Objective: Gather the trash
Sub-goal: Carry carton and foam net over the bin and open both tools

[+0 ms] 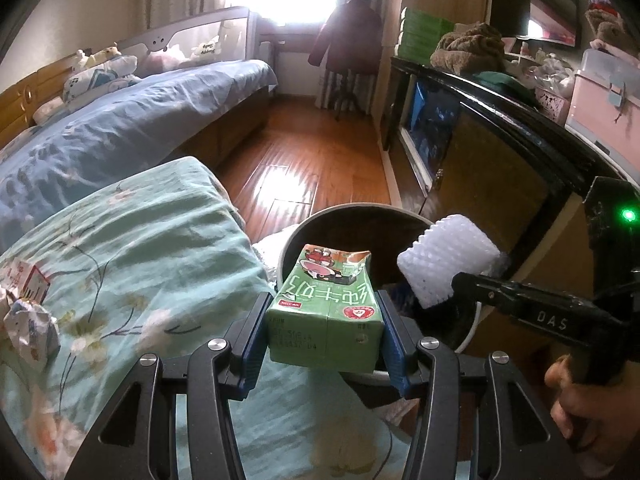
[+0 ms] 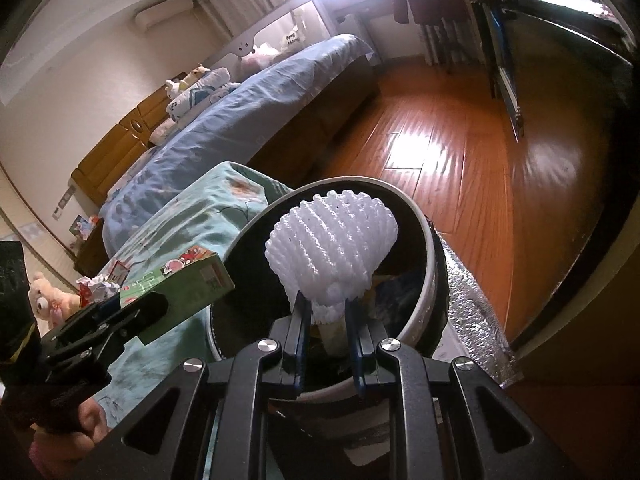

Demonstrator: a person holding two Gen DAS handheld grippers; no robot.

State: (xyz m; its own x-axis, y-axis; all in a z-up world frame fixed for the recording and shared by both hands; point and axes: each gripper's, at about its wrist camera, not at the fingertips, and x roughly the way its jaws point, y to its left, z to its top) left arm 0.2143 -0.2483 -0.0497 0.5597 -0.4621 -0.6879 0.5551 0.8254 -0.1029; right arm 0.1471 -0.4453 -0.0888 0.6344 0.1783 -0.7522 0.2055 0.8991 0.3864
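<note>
Both hands angle downward over the bin, a round pail with a pale rim and dark inside, standing on the wooden floor just beside the bed corner under a green floral quilt. The left tongs are clamped on the green milk carton, pads flat against its two sides, the carton's crushed top poking out over the near rim. The right tongs pinch the base of a white foam fruit net, squeezing it narrow, and its bulging head hangs right above the bin's mouth. From the left wrist view, the right hand comes in from the side, gripping its handle. A dark cabinet crowds the bin's far side; open floor runs beyond. Crumpled paper lies on the quilt.
</note>
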